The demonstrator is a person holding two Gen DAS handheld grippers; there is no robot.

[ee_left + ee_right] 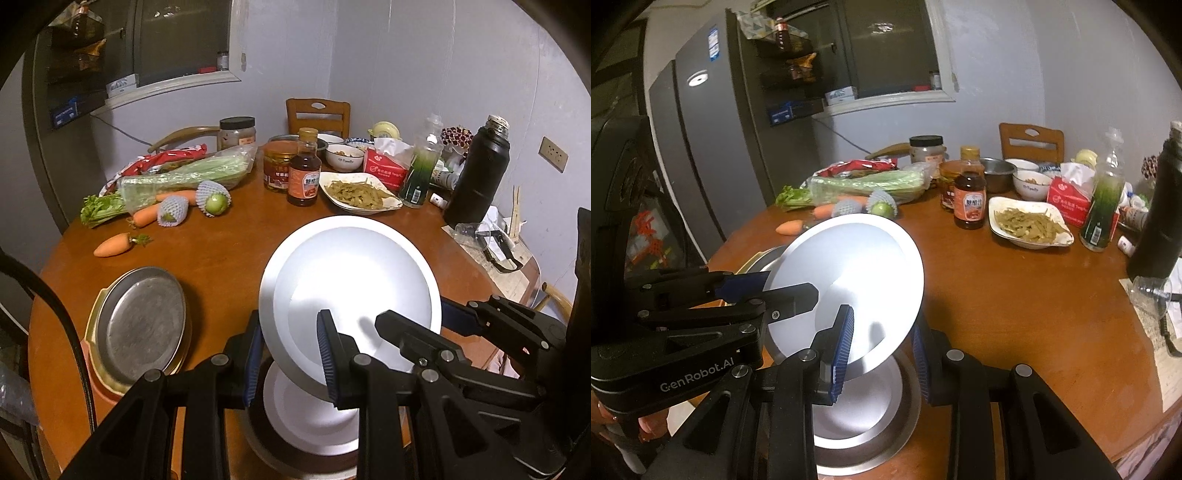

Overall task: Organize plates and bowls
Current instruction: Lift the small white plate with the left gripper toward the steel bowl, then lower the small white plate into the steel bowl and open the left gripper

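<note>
round wooden table (229, 266) crowded with food at twelve o'clock. both the left gripper (290, 360) and right gripper (882, 356) clamp one tilted steel plate (351, 280) above a bowl (886, 417).

Lower plate (314, 421) mostly hidden under tilted silver plate (351, 280) and gripper fingers. Thermos (1160, 221) cut by right edge. Labels on far sauce bottle (304, 173) unreadable, perhaps vinegar.

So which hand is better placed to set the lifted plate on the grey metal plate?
Left, probably: left gripper and right gripper both clamp the lifted plate, but the grey metal plate lies leftward.
</note>
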